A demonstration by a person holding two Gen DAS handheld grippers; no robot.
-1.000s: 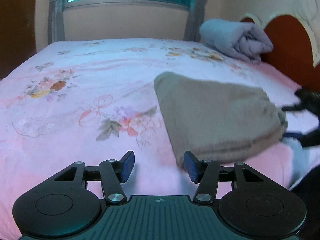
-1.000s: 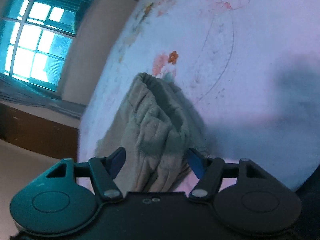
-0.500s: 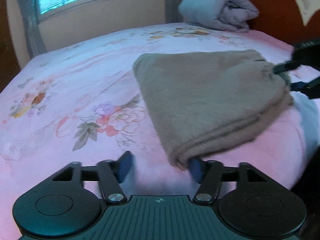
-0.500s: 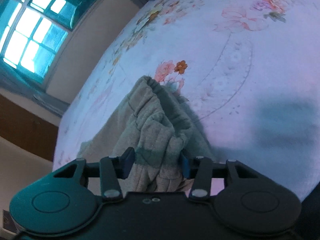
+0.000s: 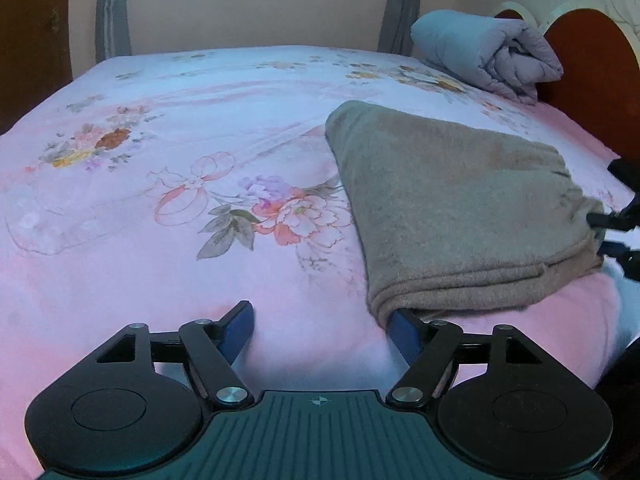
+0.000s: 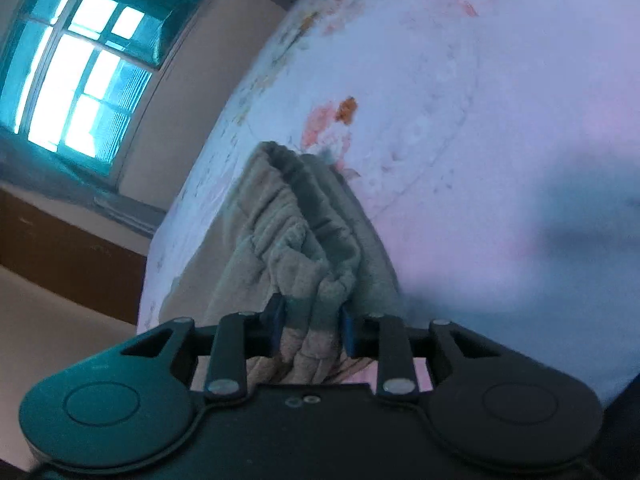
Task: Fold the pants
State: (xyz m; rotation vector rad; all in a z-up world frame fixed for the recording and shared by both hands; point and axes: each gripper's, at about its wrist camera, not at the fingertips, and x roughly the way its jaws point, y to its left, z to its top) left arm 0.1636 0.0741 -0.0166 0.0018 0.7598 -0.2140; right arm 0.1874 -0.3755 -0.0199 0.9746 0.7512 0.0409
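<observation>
The pants lie folded on the bed, flatter than a second ago. My right gripper, spread wide then, is closing on their bunched waistband. My left gripper is opening wider, empty, one finger now tucked under the fold.

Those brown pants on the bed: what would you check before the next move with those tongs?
1. Right tongs have the pants between them: ok, jaws closing on bunched fabric.
2. Left tongs hold a corner: not ok, jaws opening, only bed sheet between them.
3. Left right-hand finger against the pants' edge: ok, tucked just under it.
4. Pants already folded over: ok, layers show.
5. Rolled blanket clear of pants: ok.
</observation>
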